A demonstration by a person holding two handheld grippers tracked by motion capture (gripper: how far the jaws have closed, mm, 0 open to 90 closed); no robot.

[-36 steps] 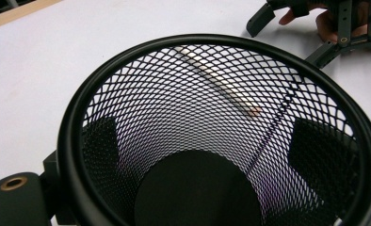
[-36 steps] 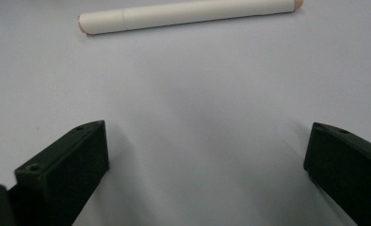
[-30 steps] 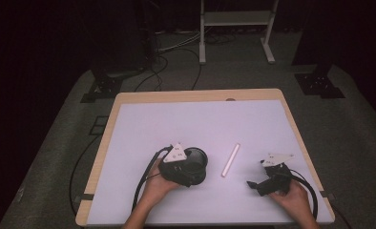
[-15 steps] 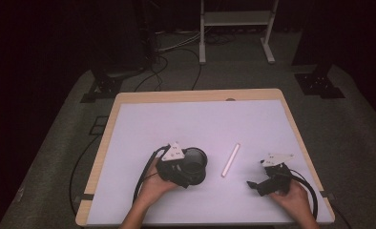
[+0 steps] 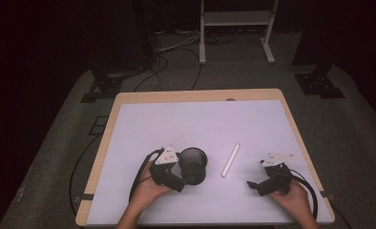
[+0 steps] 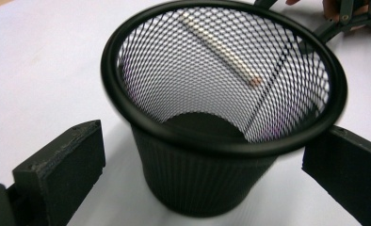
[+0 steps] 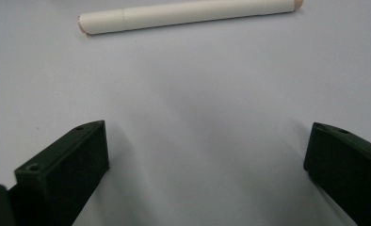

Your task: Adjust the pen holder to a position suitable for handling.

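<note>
the left hand-held gripper (image 5: 188, 172) sits near the front edge of the desk (image 5: 143, 124), left of centre, with a hand (image 5: 145, 191) behind it. its jaws are spread wide, one on each side of a black mesh cup (image 5: 193, 164). in the left gripper view the cup (image 6: 221, 117) stands upright on the white surface between the two black jaws, and a gap shows at each side between jaw and cup wall, so the jaws are apart and not clamped on it. the cup's round rim is tipped slightly toward the camera, and the bottom looks dark and bare. through the mesh of the far wall a white marker (image 6: 219, 47) shows lying on the desk beyond the cup.

in the high view the marker (image 5: 231, 160) lies flat just to the right of the cup, apart from it, running roughly from front to back with a slight lean to the right at its far end. it lies between the two grippers.

the right hand-held gripper (image 5: 253, 185) rests low near the front right of the desk, held by the other hand (image 5: 296, 200), its jaws pointing left toward the marker. in the right gripper view the jaws stand wide apart over bare desk, with nothing between them, and the marker (image 7: 188, 15) lies crosswise ahead of them, near but not touching. a black cable (image 5: 138, 174) loops back from the left gripper toward the front of the desk.
</note>
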